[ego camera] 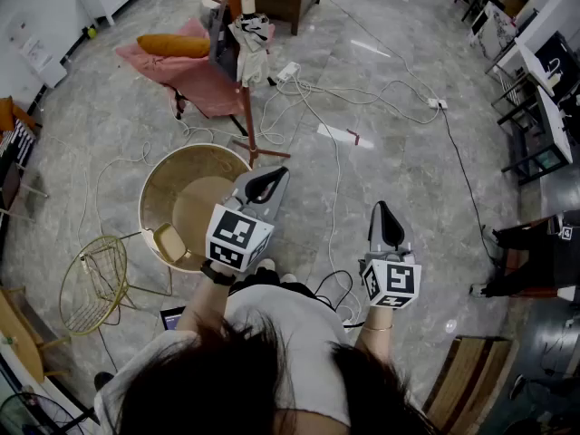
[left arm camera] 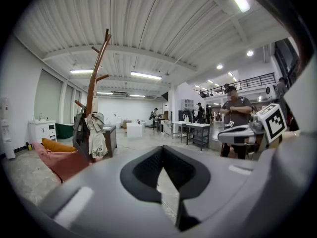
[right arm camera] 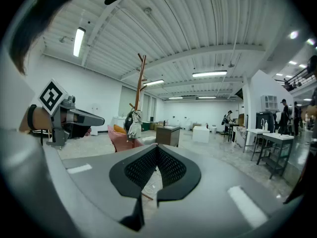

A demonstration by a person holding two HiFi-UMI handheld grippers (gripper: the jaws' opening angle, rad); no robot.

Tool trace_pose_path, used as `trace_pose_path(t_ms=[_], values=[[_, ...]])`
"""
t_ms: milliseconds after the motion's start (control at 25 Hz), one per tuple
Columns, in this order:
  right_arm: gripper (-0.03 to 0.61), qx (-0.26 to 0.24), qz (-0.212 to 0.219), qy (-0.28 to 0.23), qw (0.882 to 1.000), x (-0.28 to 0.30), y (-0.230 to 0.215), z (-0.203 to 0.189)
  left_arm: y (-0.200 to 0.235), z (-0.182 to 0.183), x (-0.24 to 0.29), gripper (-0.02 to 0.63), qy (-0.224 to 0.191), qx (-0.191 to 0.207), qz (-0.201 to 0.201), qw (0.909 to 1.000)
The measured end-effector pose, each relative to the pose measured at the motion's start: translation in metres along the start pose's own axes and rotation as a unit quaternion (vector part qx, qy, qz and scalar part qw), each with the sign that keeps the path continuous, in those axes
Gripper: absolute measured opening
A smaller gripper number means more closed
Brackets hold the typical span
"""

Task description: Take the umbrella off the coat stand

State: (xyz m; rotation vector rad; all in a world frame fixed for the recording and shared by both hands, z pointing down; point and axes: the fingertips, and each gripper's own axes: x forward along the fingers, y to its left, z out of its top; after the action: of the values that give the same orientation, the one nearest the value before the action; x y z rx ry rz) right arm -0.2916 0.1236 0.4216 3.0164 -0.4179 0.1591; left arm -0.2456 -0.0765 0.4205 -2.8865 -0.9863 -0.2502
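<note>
Left gripper (ego camera: 265, 185), right gripper (ego camera: 387, 220): jaws together, both empty. Umbrella (ego camera: 218, 36): hanging on coat stand (ego camera: 246, 98), 12 o'clock, well apart. Step: approach. Next move likely needs closing in, then parting jaws.

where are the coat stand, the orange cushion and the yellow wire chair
coat stand (ego camera: 247, 116), head view, on its wooden pole
orange cushion (ego camera: 172, 45), head view, on the middle of its top
yellow wire chair (ego camera: 93, 284), head view, on its wire seat
</note>
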Motion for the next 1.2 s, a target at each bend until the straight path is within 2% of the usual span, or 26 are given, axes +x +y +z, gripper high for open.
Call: trace_pose_path(t_ms=[400, 680, 880, 1000, 1200], values=[[0.003, 0.008, 0.021, -0.014, 1.0, -0.014, -0.008, -0.004, -0.021, 0.01, 0.01, 0.058, -0.022, -0.008, 0.013, 0.9996], [0.003, 0.008, 0.03, -0.008, 0.999, 0.001, -0.012, -0.011, -0.02, 0.018, 0.029, 0.061, -0.031, -0.012, 0.004, 0.9995], [0.003, 0.01, 0.025, -0.008, 1.0, 0.028, -0.025, -0.013, -0.006, 0.012, 0.058, 0.106, -0.025, -0.022, -0.004, 0.9994], [0.003, 0.009, 0.022, -0.004, 1.0, 0.052, -0.034, -0.014, 0.009, 0.01, 0.081, 0.169, -0.021, -0.028, -0.009, 0.9994], [0.003, -0.01, 0.031, 0.006, 0.999, 0.112, -0.05, -0.004, 0.051, 0.024, 0.131, 0.173, -0.033, -0.041, -0.001, 0.9986]])
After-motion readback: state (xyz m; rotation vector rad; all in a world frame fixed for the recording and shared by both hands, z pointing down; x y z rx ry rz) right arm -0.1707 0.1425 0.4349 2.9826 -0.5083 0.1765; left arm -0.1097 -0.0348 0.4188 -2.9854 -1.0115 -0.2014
